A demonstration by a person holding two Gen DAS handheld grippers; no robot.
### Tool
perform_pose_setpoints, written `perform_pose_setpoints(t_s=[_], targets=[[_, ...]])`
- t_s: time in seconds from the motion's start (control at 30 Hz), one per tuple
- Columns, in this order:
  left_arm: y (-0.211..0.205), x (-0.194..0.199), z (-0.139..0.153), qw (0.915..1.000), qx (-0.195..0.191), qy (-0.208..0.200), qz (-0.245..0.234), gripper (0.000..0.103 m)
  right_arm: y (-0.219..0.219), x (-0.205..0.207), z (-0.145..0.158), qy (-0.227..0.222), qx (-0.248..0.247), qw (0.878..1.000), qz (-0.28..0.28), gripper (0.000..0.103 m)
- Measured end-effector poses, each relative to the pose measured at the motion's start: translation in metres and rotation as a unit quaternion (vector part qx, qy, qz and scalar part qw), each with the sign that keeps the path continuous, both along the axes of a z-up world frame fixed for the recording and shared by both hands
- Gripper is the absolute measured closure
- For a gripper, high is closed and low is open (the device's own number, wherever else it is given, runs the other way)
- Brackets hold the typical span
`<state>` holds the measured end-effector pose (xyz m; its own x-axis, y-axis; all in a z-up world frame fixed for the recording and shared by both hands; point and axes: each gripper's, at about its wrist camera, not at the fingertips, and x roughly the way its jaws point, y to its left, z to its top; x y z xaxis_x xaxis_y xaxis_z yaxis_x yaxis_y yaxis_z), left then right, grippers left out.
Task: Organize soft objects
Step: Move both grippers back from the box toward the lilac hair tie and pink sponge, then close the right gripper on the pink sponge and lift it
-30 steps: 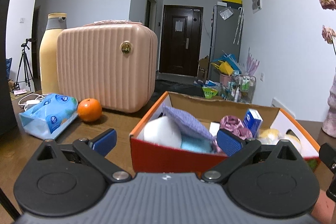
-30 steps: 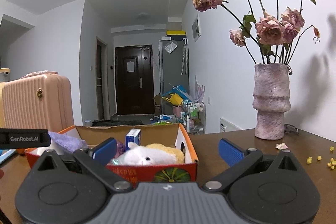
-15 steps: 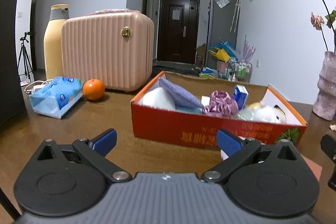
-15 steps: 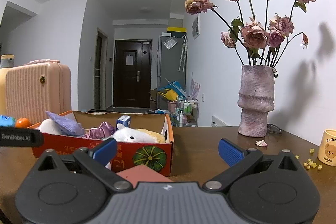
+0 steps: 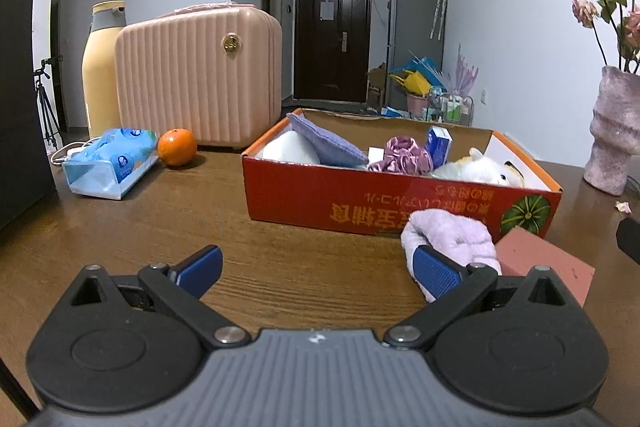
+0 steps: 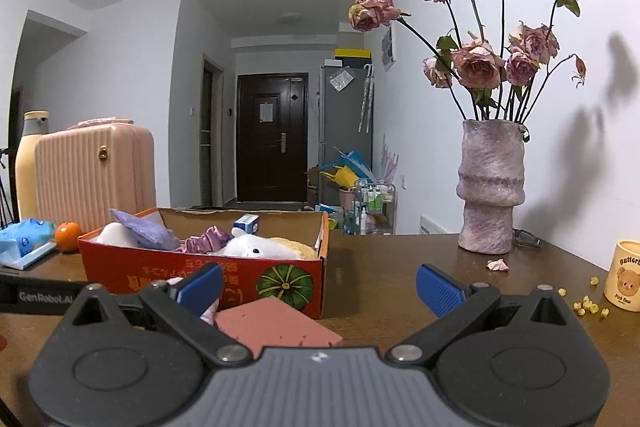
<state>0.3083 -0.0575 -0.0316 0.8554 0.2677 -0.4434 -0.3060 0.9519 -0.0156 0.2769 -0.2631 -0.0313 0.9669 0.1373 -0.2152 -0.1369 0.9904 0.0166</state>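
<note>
the wooden desk (image 5: 280, 227) carries a pink suitcase (image 5: 200, 75) at the back and a red cardboard box (image 5: 380, 195) holding a white plush toy (image 5: 472, 169), a purple pad (image 5: 324, 145) and a satin scrunchie (image 5: 404, 155). just in front of the box lie a lilac fluffy cloth (image 5: 448, 235) and a pink sponge block (image 6: 276, 323). left tongs (image 5: 316, 267) and right tongs (image 6: 318, 285) both gape apart, holding nothing.
</note>
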Motion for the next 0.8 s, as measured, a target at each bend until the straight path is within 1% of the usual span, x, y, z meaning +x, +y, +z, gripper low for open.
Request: perform_pose_setpoints(t_s=[0.17, 0.27, 0.53, 0.67, 0.8], targets=[[0.002, 0.001, -0.001, 0.9999, -0.006, 0.006, -0.006, 0.000, 0.000, -0.001, 0.000, 0.004, -0.012, 1.000, 0.008, 0.000], [0.004, 0.003, -0.001, 0.9997, -0.014, 0.013, -0.014, 0.000, 0.002, 0.003, -0.003, 0.018, -0.017, 1.000, 0.013, 0.000], [0.009, 0.005, -0.002, 0.9985, -0.034, 0.030, -0.031, 0.000, 0.007, 0.025, -0.016, 0.082, -0.042, 0.996, 0.023, 0.000], [0.008, 0.005, -0.003, 0.9981, -0.035, 0.034, -0.037, 0.000, 0.009, 0.042, -0.025, 0.122, -0.057, 0.990, 0.037, 0.000], [0.007, 0.006, -0.005, 0.9978, -0.035, 0.041, -0.040, 0.000, 0.009, 0.056, -0.030, 0.146, -0.058, 0.986, 0.062, 0.000]])
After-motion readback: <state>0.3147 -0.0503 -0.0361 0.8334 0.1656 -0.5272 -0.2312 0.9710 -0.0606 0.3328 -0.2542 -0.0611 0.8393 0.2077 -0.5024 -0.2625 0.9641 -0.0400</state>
